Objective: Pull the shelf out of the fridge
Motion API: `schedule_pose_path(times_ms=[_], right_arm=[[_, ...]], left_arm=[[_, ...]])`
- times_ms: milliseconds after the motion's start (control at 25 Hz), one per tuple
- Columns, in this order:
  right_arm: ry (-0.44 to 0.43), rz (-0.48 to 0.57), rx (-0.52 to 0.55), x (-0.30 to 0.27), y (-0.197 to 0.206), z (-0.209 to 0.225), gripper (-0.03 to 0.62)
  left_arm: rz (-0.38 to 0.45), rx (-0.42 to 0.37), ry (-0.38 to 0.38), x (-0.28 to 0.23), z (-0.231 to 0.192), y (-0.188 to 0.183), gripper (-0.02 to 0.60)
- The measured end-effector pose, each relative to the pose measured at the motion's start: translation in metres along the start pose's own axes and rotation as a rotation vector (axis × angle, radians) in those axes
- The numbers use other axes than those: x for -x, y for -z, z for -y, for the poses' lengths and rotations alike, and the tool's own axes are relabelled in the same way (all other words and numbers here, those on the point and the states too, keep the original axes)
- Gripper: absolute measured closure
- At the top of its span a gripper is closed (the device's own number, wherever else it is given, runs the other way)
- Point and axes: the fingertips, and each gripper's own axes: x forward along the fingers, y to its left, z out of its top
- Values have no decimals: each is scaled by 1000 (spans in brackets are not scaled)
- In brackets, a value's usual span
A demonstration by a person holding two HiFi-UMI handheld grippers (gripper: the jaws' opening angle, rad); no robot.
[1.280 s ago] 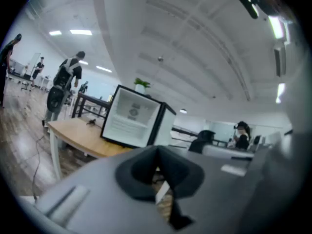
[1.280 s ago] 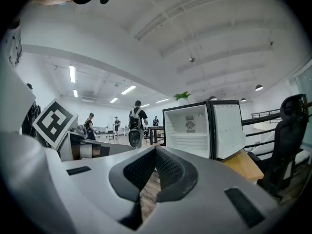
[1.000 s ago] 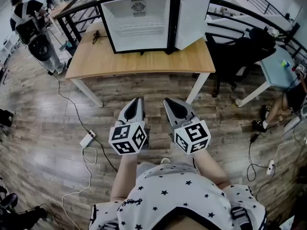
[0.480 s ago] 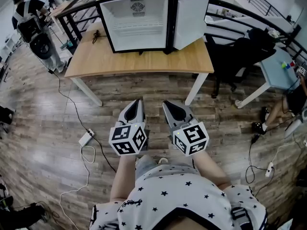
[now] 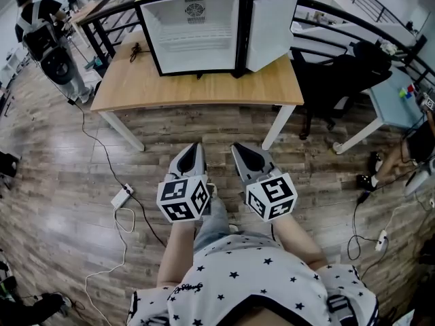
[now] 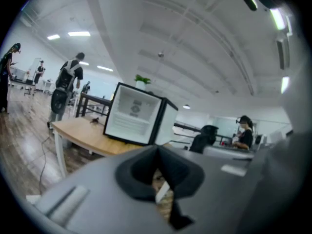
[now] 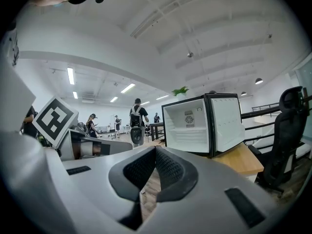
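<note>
Well short of the open fridge (image 5: 197, 29), shelf (image 5: 194, 43) untouched.
Holding left gripper (image 5: 197, 143) and right gripper (image 5: 237, 145) shut, empty; better to open up, clamp the front edge, pull level.

the fridge (image 5: 197, 29) stands at the far edge of the table (image 5: 197, 90) with the shelf (image 5: 194, 45) inside it, a chair (image 5: 346, 73) right of the table, and the left gripper (image 5: 196, 146) and right gripper (image 5: 238, 146) side by side over the near floor (image 5: 68, 168).
</note>
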Motion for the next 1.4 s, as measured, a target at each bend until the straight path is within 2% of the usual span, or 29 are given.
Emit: schedule_pose_path(times_ms=[440,760,1400], right_arm=[[11,4,2,-46,-6,33,574],[7,0,13,-101,-13,69,573],[33,-22,-7,-202,-38,126,572]], left_arm=[[-21,-20,26,-61,-16,-12,577],[-48,-10,25,-122,-40,-24,577],[-29,-14,68,-226,-83,-78,577]])
